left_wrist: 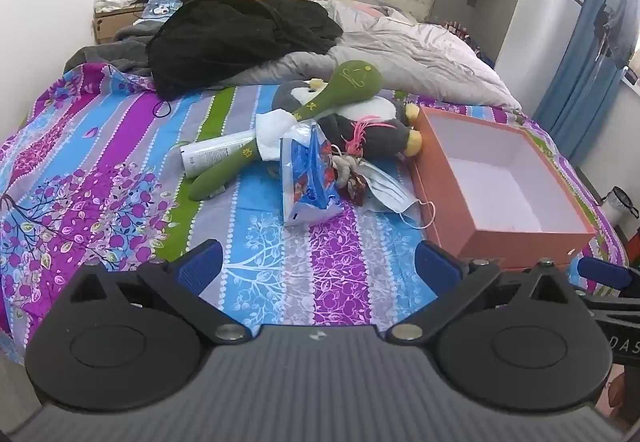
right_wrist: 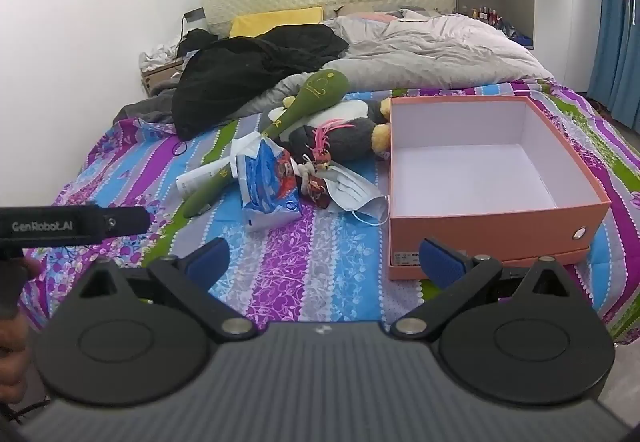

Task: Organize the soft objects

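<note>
Left wrist view: left gripper (left_wrist: 318,262) hangs over the patterned bedsheet (left_wrist: 100,178), jaws spread wide, nothing between them, blue pads (left_wrist: 200,266) clear of the fabric. Landmark is the orange box (left_wrist: 576,238), open top, white inside, nothing in it.

Going left to right, all left of the box: white tube (left_wrist: 208,156) lying flat, furthest from the box. Green plush club (left_wrist: 304,110) lies across the tube, fat end up toward the pillows. White cloth (left_wrist: 276,134) is under the club's middle. Blue tissue pack (left_wrist: 308,174) stands tilted, nearer the box. Small red charm (left_wrist: 356,184) just beside the pack. Penguin plush (left_wrist: 372,122) lies behind these, its yellow foot touching the box's left wall. Face mask (left_wrist: 390,192) lies at the box's near-left corner, ear loop against the wall.

Beyond the box: black garment (left_wrist: 240,34) heaped up, grey duvet (left_wrist: 420,54) to its right.

Right wrist view: right gripper (right_wrist: 324,262) also released, jaws wide, empty, hovering in front of the box's (right_wrist: 480,226) near-left corner. The other gripper's handle (right_wrist: 72,224) shows at the left edge, a hand (right_wrist: 14,346) below it.
</note>
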`<state>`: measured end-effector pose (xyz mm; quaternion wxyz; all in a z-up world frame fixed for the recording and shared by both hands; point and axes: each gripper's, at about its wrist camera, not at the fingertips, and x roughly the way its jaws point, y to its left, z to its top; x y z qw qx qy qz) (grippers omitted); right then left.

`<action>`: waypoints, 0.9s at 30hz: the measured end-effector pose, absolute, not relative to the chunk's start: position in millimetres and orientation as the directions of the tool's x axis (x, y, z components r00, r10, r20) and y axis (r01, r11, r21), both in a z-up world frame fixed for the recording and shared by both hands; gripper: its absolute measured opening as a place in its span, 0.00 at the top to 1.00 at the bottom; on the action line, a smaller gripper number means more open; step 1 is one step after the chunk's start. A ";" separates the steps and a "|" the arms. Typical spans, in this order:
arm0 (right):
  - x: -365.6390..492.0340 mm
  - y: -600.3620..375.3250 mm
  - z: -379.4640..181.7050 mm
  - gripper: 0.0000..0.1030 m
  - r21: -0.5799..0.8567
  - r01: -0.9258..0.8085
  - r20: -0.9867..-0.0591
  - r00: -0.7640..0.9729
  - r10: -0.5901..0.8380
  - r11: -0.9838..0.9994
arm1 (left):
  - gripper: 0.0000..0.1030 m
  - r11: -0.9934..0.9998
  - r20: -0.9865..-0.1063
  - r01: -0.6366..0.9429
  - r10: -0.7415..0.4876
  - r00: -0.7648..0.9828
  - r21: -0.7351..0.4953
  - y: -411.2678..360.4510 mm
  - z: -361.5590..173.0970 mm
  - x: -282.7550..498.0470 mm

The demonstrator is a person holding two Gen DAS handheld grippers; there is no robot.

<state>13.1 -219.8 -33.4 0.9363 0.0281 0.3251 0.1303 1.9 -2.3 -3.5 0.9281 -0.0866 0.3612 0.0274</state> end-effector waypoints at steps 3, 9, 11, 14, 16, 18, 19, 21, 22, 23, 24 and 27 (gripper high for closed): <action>13.4 -220.6 -33.4 0.00 0.132 -0.219 -0.604 0.756 0.254 0.967 | 0.00 0.982 -0.677 -0.119 -0.011 0.736 -0.145 -0.8 -5.1 3.3; 14.3 -220.1 -33.2 0.00 0.134 -0.212 -0.609 0.753 0.249 0.968 | 0.00 0.981 -0.680 -0.120 -0.017 0.733 -0.154 0.0 -5.8 5.8; 14.3 -218.9 -33.4 0.00 0.138 -0.215 -0.606 0.754 0.254 0.967 | 0.00 0.980 -0.680 -0.116 -0.025 0.732 -0.161 1.3 -5.0 7.5; 13.4 -214.7 -33.6 0.00 0.136 -0.219 -0.613 0.747 0.255 0.966 | 0.00 0.982 -0.680 -0.105 -0.032 0.733 -0.159 2.7 -1.6 9.5; 12.3 -211.5 -32.0 0.00 0.136 -0.216 -0.619 0.743 0.253 0.967 | 0.00 0.984 -0.676 -0.103 -0.024 0.736 -0.148 3.1 -1.0 8.5; 10.3 -209.4 -29.3 0.00 0.139 -0.219 -0.617 0.744 0.257 0.966 | 0.00 0.984 -0.683 -0.099 -0.030 0.730 -0.150 3.5 -2.6 7.4; 10.0 -208.7 -28.0 0.00 0.138 -0.220 -0.616 0.744 0.258 0.966 | 0.00 0.983 -0.688 -0.098 -0.036 0.725 -0.154 3.7 -3.6 6.8; 9.4 -208.6 -26.0 0.00 0.138 -0.221 -0.611 0.748 0.259 0.965 | 0.00 0.983 -0.689 -0.098 -0.038 0.724 -0.157 4.5 -3.6 5.3; 9.2 -209.4 -26.2 0.00 0.142 -0.219 -0.605 0.753 0.260 0.965 | 0.00 0.983 -0.687 -0.102 -0.032 0.726 -0.154 4.6 -3.6 5.1; 8.3 -210.9 -26.8 0.00 0.154 -0.217 -0.592 0.761 0.266 0.964 | 0.00 0.982 -0.682 -0.115 -0.019 0.732 -0.152 5.0 -4.1 3.8; 8.1 -213.0 -27.9 0.00 0.171 -0.211 -0.586 0.763 0.272 0.962 | 0.00 0.980 -0.679 -0.128 -0.009 0.734 -0.151 5.6 -5.2 2.7; 8.6 -217.6 -31.8 0.00 0.175 -0.198 -0.588 0.765 0.264 0.964 | 0.00 0.978 -0.679 -0.140 -0.005 0.734 -0.158 6.8 -8.4 1.0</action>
